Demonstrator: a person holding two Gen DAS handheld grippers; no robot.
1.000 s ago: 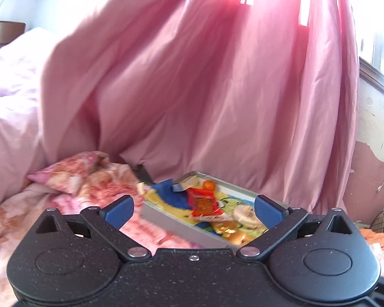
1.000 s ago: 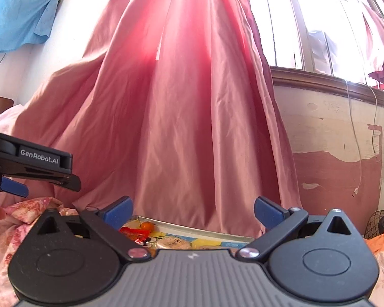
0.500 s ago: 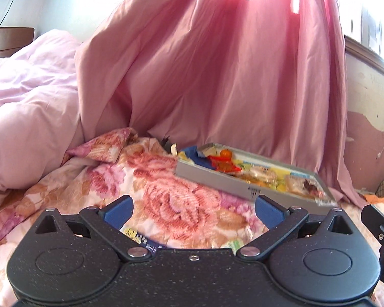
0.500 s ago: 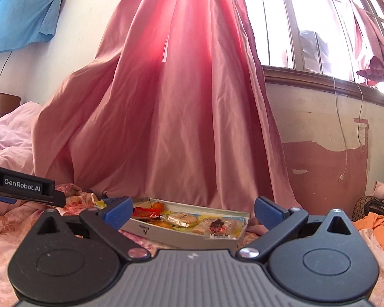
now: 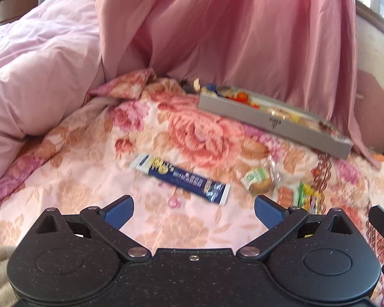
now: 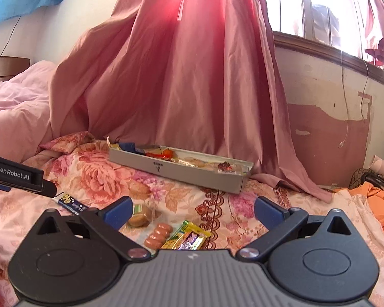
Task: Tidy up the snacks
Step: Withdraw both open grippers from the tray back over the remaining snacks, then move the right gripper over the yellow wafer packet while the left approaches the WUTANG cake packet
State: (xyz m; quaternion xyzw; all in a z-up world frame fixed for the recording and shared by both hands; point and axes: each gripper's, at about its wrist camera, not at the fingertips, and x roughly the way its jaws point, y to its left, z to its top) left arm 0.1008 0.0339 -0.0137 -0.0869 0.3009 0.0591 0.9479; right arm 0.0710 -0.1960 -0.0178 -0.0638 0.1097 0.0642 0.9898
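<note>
A grey tray (image 5: 258, 117) holding several snacks lies on the floral bedspread; it also shows in the right wrist view (image 6: 192, 176). Loose on the bedspread are a long blue packet (image 5: 181, 177), a clear-wrapped round cake (image 5: 258, 181), a pack of small sausages (image 6: 158, 234) and a yellow-green packet (image 6: 188, 238). My left gripper (image 5: 194, 211) is open and empty, just short of the blue packet. My right gripper (image 6: 193, 211) is open and empty above the sausages and yellow-green packet.
A pink curtain (image 6: 192, 89) hangs behind the tray. A pale pink duvet (image 5: 38, 76) is heaped at the left. Orange cloth (image 6: 379, 204) lies at the right edge of the bed. The wall with peeling paint (image 6: 327, 117) stands to the right.
Both grippers have tilted downward and drawn back from the tray. The loose snacks on the bedspread have come into view in front of the fingers. Both grippers stay open.
</note>
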